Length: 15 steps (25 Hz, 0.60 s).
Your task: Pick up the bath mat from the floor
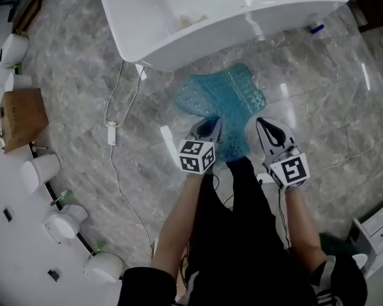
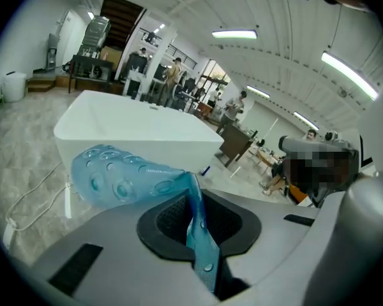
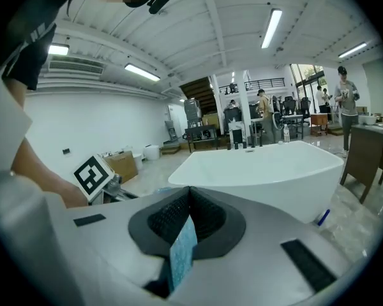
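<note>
The bath mat (image 1: 225, 99) is translucent blue with suction cups, bunched and hanging over the grey marble floor in front of the white bathtub (image 1: 135, 27). My left gripper (image 1: 210, 126) is shut on its near left edge. In the left gripper view the mat (image 2: 118, 178) folds away from the closed jaws of that gripper (image 2: 196, 225). My right gripper (image 1: 263, 125) holds the mat's near right edge. A strip of the mat (image 3: 182, 252) is pinched in the right gripper (image 3: 182, 234) in its own view.
A white cable with an adapter (image 1: 112, 132) trails across the floor left of the mat. A cardboard box (image 1: 22, 116) and several white round tubs (image 1: 41, 171) line the left wall. A small blue bottle (image 1: 316, 27) lies beside the tub. My black-trousered legs (image 1: 239, 222) stand below the mat.
</note>
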Available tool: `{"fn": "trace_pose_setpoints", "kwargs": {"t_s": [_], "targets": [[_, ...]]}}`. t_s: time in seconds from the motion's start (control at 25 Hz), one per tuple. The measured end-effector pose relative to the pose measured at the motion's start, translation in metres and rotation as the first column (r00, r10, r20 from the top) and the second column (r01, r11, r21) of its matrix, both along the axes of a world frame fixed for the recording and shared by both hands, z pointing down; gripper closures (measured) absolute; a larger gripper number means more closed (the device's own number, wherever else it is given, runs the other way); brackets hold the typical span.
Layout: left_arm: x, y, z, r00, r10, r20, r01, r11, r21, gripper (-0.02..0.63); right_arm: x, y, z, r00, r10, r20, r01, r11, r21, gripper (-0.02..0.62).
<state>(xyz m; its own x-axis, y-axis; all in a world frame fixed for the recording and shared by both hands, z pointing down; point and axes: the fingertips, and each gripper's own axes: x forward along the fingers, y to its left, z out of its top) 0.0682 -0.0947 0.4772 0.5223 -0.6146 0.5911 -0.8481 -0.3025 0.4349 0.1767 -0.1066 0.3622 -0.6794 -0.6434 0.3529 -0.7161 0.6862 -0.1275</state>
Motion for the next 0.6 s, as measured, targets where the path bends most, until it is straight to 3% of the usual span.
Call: {"fn": "trace_pose_setpoints", "kwargs": {"t_s": [0.32, 0.6], "targets": [[-0.041, -0.006, -0.112, 0.998, -0.051, -0.033, 0.055, 0.986, 0.156, 0.561, 0.007, -0.001, -0.063, 0.997, 0.071, 0.037, -0.073, 0.995, 0.071, 0.583], [-0.072, 0.02, -0.179, 1.0, -0.002, -0.013, 0.006, 0.961, 0.276, 0.561, -0.016, 0.022, -0.116, 0.988, 0.121, 0.098, -0.133, 0.983, 0.123, 0.583]]}}
